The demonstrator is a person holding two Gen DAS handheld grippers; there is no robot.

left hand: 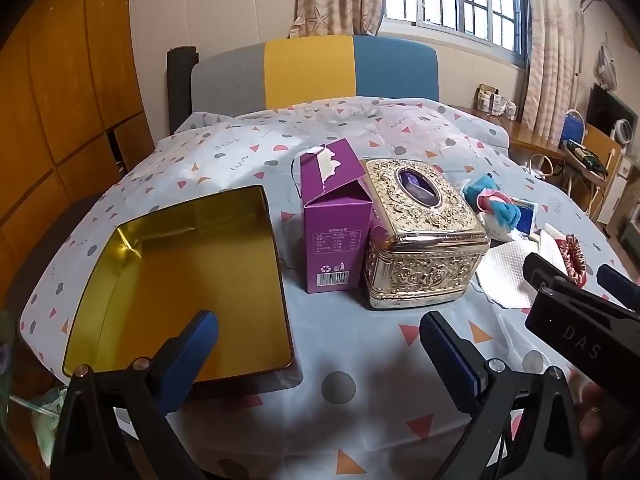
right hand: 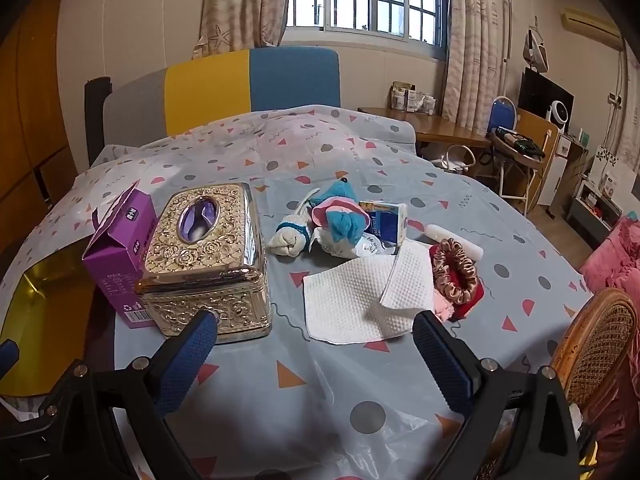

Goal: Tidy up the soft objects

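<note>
With both hand-held grippers, left (left hand: 320, 354) and right (right hand: 316, 350), spread apart and empty, start on the white cloth (right hand: 352, 304) lying flat on the desk (right hand: 320, 392): pinch its raised fold, then carry it to the gold tin (left hand: 180, 280)

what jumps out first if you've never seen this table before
The ornate gold tissue box sits mid-table, with an opened purple carton right beside it. At the table's left edge lies a shiny open gold tin, and to the right a jumble of soft things around a blue plush toy and white paper towels.
</note>
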